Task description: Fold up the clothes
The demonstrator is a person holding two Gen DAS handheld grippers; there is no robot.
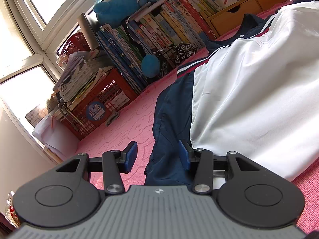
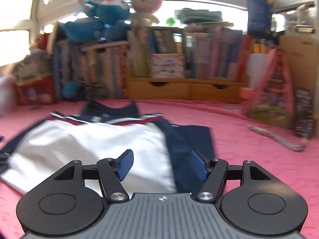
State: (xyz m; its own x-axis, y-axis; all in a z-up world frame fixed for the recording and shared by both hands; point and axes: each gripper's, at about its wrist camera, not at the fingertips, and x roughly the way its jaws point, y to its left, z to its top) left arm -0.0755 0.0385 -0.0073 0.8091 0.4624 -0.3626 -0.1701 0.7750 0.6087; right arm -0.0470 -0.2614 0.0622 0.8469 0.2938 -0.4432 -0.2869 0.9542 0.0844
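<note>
Grippers first: we see our left gripper [image 1: 158,155] with its blue pads spread apart and nothing between them, hanging low over the navy sleeve edge of the jacket [image 1: 249,91]. Our right gripper [image 2: 160,164] is likewise parted and empty, poised above the seam where the jacket's white panel meets its navy side. We find the jacket lying flat on the pink cover [image 1: 123,131], collar toward the far end, with red and white stripes at the shoulders. Beyond it we make out a row of books [image 1: 159,33], a red crate [image 1: 103,103] stacked with papers, a small model bicycle [image 1: 175,53], blue plush toys [image 1: 123,2] and a wooden drawer unit [image 2: 183,90]. Our right view is blurred.
</note>
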